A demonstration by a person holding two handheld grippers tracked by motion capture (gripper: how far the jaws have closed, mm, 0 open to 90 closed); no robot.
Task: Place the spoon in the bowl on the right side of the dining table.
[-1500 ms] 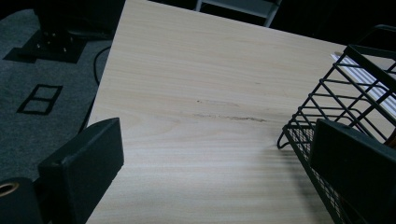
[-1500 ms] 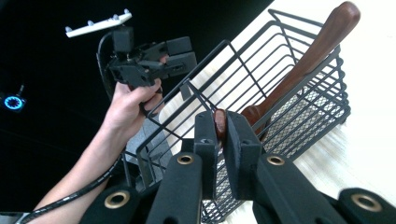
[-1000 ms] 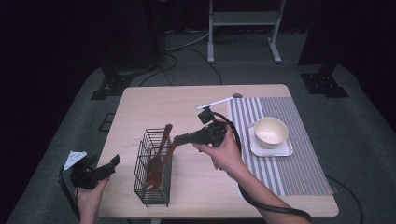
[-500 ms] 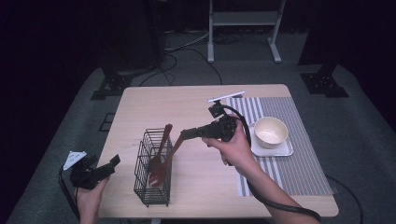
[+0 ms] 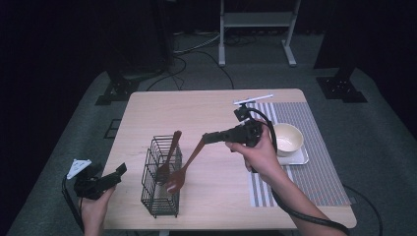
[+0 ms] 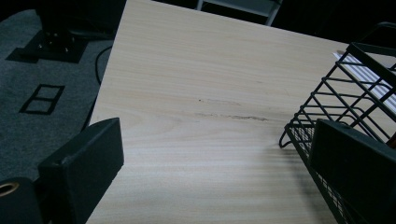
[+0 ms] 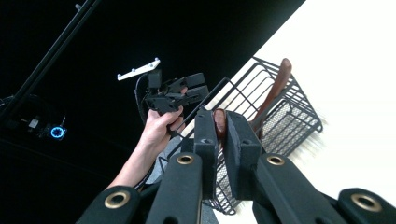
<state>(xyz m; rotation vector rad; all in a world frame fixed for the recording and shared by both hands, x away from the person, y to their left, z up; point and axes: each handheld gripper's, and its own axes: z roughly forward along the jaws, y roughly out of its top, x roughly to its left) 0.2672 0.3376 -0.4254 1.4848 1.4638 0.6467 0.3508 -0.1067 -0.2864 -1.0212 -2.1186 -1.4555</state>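
The right gripper (image 5: 206, 138) has its jaws closed on the handle of a wooden spoon (image 5: 183, 169), lifted beside the wire basket (image 5: 158, 196); earlier it stood inside. The left gripper (image 5: 114, 174) is open, empty.

Both tools black w/ brass rivets, black cables; left tool (image 5: 101, 181) has grey 3-corner plate.

Dim overall: the room around the wooden table (image 5: 211, 113) sinks into near black, with light falling from above onto the tabletop. The wire basket (image 6: 336, 98) casts a soft shadow on the wood. In the right gripper view the tabletop blows out white, and the near jaws are slightly soft
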